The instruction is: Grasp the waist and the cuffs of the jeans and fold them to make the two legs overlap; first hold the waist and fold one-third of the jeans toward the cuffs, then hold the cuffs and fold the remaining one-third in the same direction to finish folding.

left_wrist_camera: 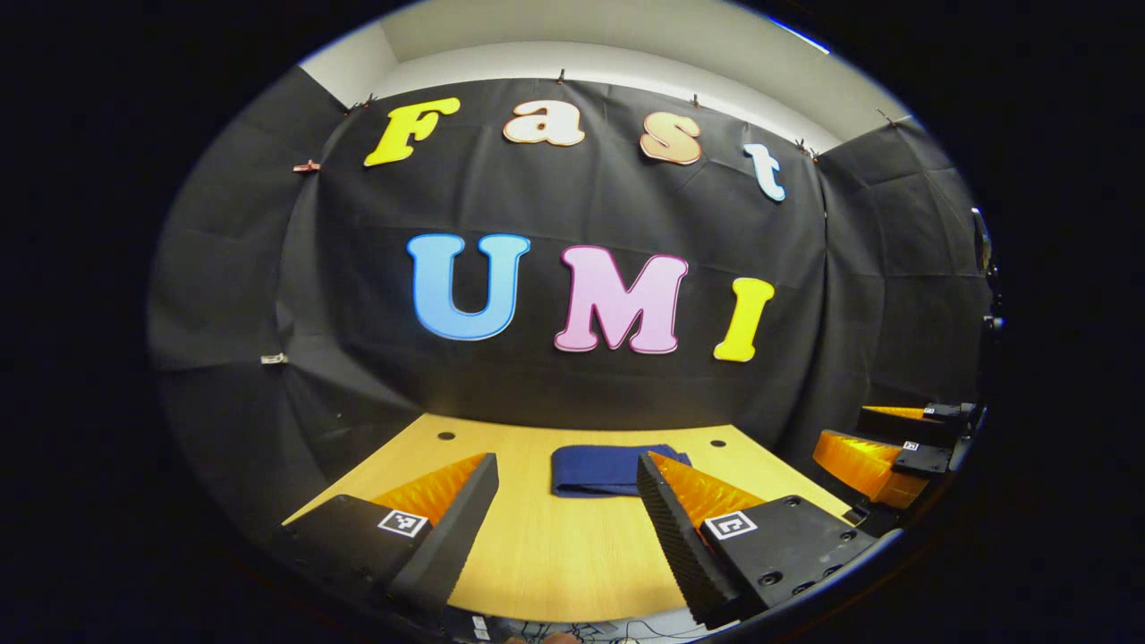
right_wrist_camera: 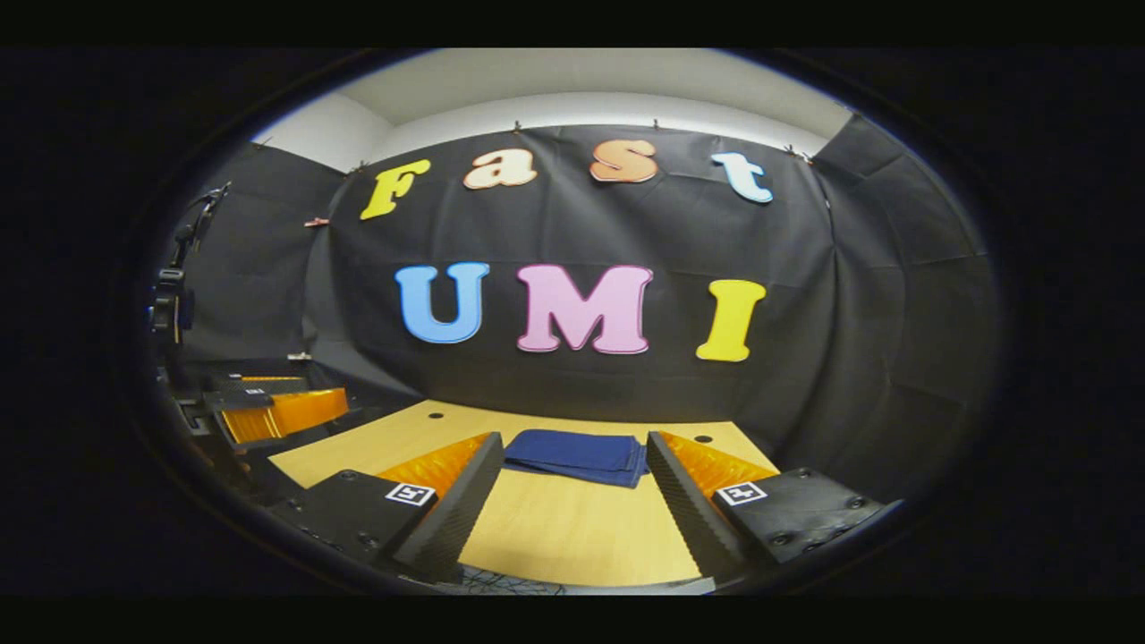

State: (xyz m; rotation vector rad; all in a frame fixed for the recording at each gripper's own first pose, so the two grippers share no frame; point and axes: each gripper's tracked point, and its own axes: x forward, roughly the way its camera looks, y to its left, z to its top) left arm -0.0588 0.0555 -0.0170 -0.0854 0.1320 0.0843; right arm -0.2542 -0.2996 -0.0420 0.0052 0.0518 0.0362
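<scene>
The dark blue jeans (left_wrist_camera: pixel 601 470) lie folded into a compact flat stack on the wooden table (left_wrist_camera: pixel 555 546), toward its far side. In the right gripper view the same jeans (right_wrist_camera: pixel 577 454) show layered edges at their right end. My left gripper (left_wrist_camera: pixel 566 470) is open, held back from the jeans above the near part of the table, nothing between its fingers. My right gripper (right_wrist_camera: pixel 572 452) is open too, also short of the jeans and holding nothing. The right gripper (left_wrist_camera: pixel 894 452) appears at the far right of the left gripper view, and the left gripper (right_wrist_camera: pixel 268 407) at the far left of the right gripper view.
The table (right_wrist_camera: pixel 572 528) has small round holes near its far corners. Black cloth closes the booth behind and at both sides. Cables hang at the table's near edge (left_wrist_camera: pixel 581 631). A dark stand (right_wrist_camera: pixel 174 295) rises at the left.
</scene>
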